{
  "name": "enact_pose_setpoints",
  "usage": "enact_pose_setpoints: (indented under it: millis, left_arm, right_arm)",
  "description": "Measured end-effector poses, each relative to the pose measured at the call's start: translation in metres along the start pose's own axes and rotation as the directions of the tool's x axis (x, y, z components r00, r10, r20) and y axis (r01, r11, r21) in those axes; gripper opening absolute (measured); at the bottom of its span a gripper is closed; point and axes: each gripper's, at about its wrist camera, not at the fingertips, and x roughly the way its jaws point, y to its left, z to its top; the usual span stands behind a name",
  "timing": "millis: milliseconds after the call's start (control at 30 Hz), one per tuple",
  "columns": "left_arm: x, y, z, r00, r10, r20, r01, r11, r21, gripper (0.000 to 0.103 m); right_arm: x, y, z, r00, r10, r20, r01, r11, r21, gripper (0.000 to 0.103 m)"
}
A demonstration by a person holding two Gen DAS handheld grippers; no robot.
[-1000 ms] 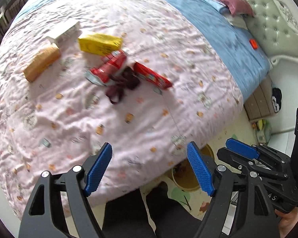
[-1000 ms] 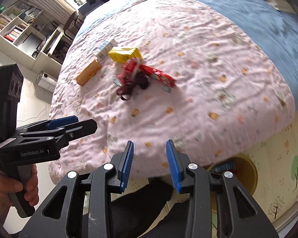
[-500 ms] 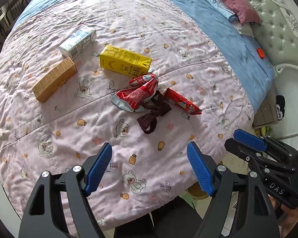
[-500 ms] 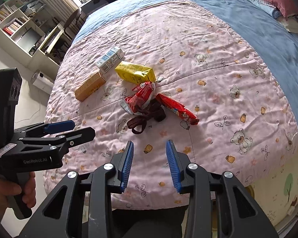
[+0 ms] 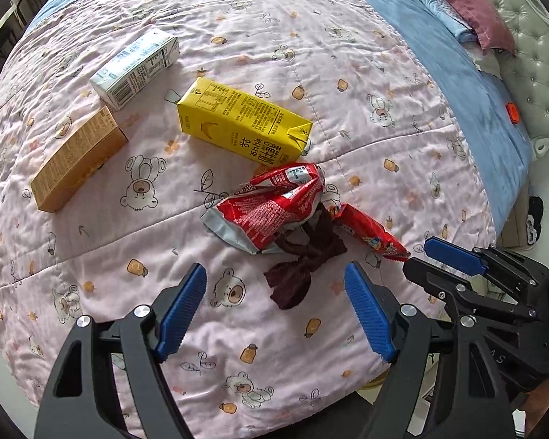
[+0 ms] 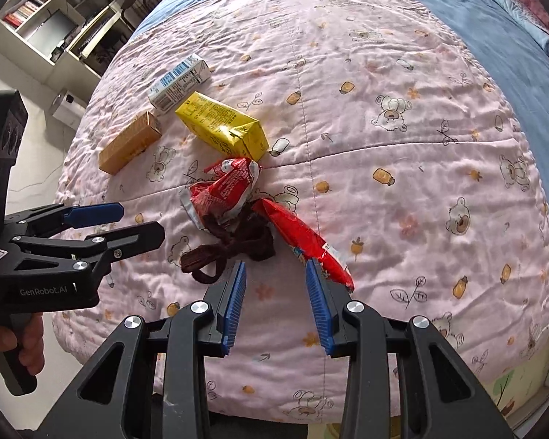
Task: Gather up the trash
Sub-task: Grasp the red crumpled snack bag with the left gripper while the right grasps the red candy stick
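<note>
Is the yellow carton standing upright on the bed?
No, the yellow carton lies flat on its side on the pink quilt.

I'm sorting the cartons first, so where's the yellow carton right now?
The yellow carton lies flat on the pink quilt, between the white carton and the crumpled red wrapper.

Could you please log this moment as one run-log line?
phase: approach | left claw: open, empty | right claw: open, empty | nearest: brown bow, red wrapper
</note>
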Motion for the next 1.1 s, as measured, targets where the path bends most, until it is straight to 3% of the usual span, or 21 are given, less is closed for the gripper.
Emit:
enact_pose_setpoints:
  millis: [267, 600, 833, 1100]
  left_arm:
    - [0.034, 0.001, 0.025, 0.999, 0.007, -0.053, -0.01, 0.999, -0.052, 0.078]
    - [0.06, -0.003, 0.034, 0.994, 0.009, -0.105, -0.014, 0.999, -0.048, 0.078]
    - [0.075, -0.004, 0.043, 0.992, 0.013, -0.126, -0.016, 1.0, -0.022, 0.077]
    - [0.083, 0.002, 0.046, 0.992, -0.013, -0.124, 0.009, 0.999, -0.032, 0.06]
  right_arm:
    - [0.043, -0.02, 0.02, 0.996, -0.032, -0.086, 0.026, 0.997, -0.078, 0.035]
    - [0.078, -0.024, 0.027, 0.983, 0.027, -0.182, -0.046, 0.994, -0.101, 0.04]
    - [0.072, -0.032, 0.025, 0.977, 0.103, -0.184, -0.115, 0.992, -0.055, 0.032]
    - [0.046, -0.057, 0.024, 0.974, 0.192, -0.118, -0.181, 0.978, 0.101, 0.031]
